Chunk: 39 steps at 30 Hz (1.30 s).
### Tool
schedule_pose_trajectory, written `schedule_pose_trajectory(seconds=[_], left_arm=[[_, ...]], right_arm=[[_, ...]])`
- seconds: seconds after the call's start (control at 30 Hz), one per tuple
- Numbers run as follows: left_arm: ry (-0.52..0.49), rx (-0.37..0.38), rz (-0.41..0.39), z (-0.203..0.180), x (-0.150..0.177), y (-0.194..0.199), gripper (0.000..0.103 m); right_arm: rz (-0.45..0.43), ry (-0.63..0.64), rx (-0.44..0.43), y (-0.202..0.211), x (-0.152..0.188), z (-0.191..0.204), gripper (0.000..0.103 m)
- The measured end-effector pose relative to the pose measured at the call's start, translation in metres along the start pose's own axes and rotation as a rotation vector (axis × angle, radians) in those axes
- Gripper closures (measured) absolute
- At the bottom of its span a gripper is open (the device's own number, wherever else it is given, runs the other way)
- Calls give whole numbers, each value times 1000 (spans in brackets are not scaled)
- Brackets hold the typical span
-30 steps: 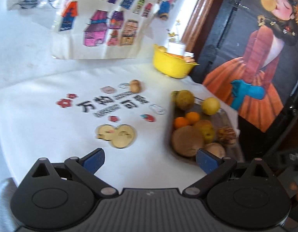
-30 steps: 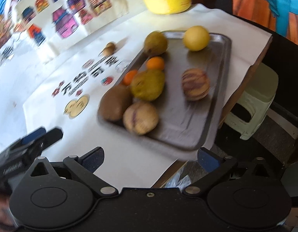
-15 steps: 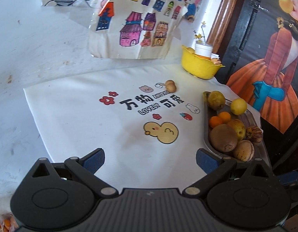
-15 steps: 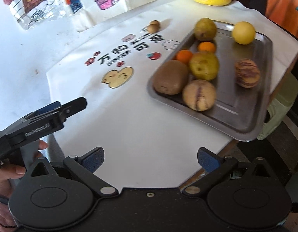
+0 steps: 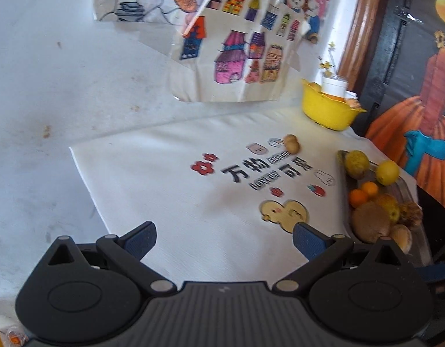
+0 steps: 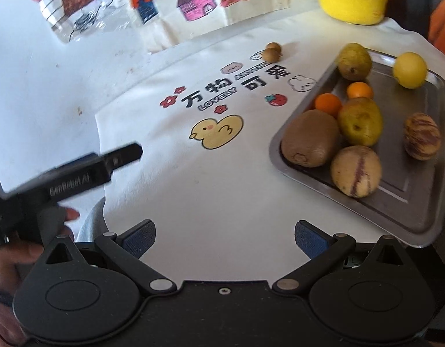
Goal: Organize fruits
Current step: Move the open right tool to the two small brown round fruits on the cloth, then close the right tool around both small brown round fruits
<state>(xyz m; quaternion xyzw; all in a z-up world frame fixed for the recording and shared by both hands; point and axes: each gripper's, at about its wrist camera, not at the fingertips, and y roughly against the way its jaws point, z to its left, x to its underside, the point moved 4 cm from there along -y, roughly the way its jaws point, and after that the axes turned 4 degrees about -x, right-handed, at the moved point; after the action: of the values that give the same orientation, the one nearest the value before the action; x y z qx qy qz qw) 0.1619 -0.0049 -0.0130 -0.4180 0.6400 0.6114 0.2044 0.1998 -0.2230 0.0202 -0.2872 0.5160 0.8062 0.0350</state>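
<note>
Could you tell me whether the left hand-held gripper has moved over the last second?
Yes. In the right wrist view, the left hand-held gripper has advanced toward the printed duck.

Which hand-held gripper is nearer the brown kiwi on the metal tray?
Right. The right hand-held gripper sits open just short of the brown kiwi, slightly to its left. The left hand-held gripper is farther left, beyond the duck print.

The white printed tablecloth [image 6: 222, 173] carries large black Chinese characters reading 万物可爱 with the smaller English word LOVELY beneath them, while the black handheld left gripper [image 6: 78, 173] seen from the right wrist camera bears pale lettering too blurred to read with certainty.
</note>
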Motion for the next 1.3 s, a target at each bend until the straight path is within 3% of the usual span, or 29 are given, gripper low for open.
schedule_pose_trajectory(seconds=[0.2, 0.37, 0.57, 0.7, 0.9, 1.07, 1.3], left_arm=[[5, -42, -3, 5, -12, -18, 0], [-98, -48, -29, -5, -27, -35, 0], [-230, 7, -66, -30, -45, -53, 0], [-282, 77, -46, -48, -58, -72, 0], [-289, 157, -15, -70, -75, -106, 0], [-263, 188, 3, -90, -77, -132, 1], [-238, 168, -2, -109, -81, -160, 6]], right_arm=[[-8, 24, -36, -1, -12, -3, 1], [-82, 31, -26, 15, -45, -15, 1], [-179, 10, 22, 30, -103, -38, 1], [-223, 5, 49, 25, -144, -50, 1], [-224, -39, 40, -12, -197, -77, 1], [-212, -158, 20, -55, -234, -109, 8], [-147, -206, 8, -103, -259, -128, 21]])
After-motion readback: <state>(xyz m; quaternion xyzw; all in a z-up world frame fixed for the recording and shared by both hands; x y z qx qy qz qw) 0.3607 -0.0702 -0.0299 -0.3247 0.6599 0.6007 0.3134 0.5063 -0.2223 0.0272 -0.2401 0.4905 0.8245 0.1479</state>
